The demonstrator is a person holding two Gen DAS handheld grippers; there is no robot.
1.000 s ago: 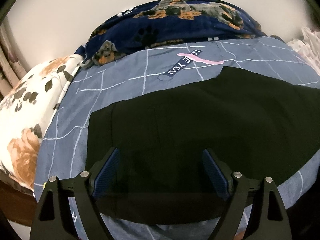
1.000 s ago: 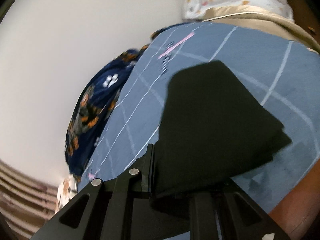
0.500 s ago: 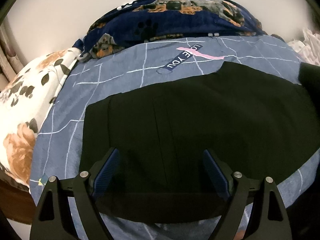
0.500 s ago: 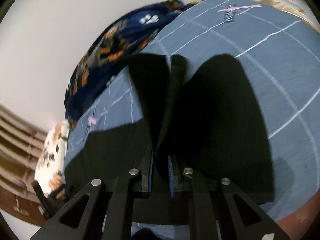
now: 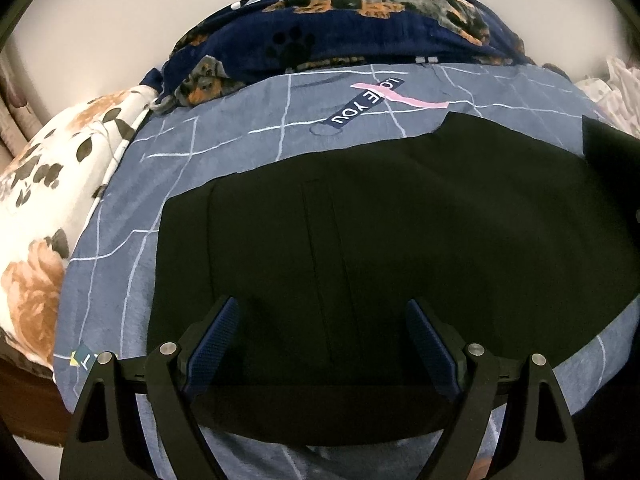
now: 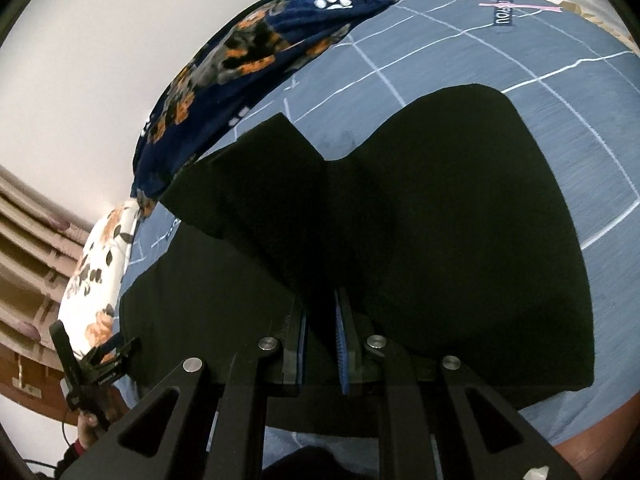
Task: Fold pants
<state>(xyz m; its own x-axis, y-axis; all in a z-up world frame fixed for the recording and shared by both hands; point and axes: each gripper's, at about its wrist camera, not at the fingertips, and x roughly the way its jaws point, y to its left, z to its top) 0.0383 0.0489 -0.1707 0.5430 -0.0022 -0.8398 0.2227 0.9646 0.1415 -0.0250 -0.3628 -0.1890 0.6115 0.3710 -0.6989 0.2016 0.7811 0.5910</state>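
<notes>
- The black, matte woven pants [image 5: 400, 240] lie spread flat on the blue-grey bedsheet with thin white grid lines [image 5: 240, 136], covering most of its near half; the cloth is smooth, with faint vertical seams running toward the near edge.
- In the right wrist view the pants [image 6: 460, 208] show a raised part: a stiff-edged, angular flap lifted off the layer lying on the sheet, with a notch-shaped dip in its far outline.
- The left gripper [image 5: 322, 344], black plastic with ribbed blue pads [image 5: 212, 340], hangs over the near edge of the pants with its jaws spread wide and nothing between them.
- The right gripper [image 6: 322, 336] has its jaws drawn nearly together, the ribbed blue pads [image 6: 343, 344] pinching a fold of the black cloth, which rises from them.
- Beyond the pants on the sheet sits a printed dark label reading "LOVE YOU" crossed by a pink stripe [image 5: 368, 100].
- At the far side of the sheet, past the pants, lies a plush navy blanket with paw prints and orange-and-black dog faces [image 5: 340, 32], bunched in soft folds.
- To the left of the pants, off the sheet's edge, is a white pillow with orange flowers and dark leaves [image 5: 44, 208].
</notes>
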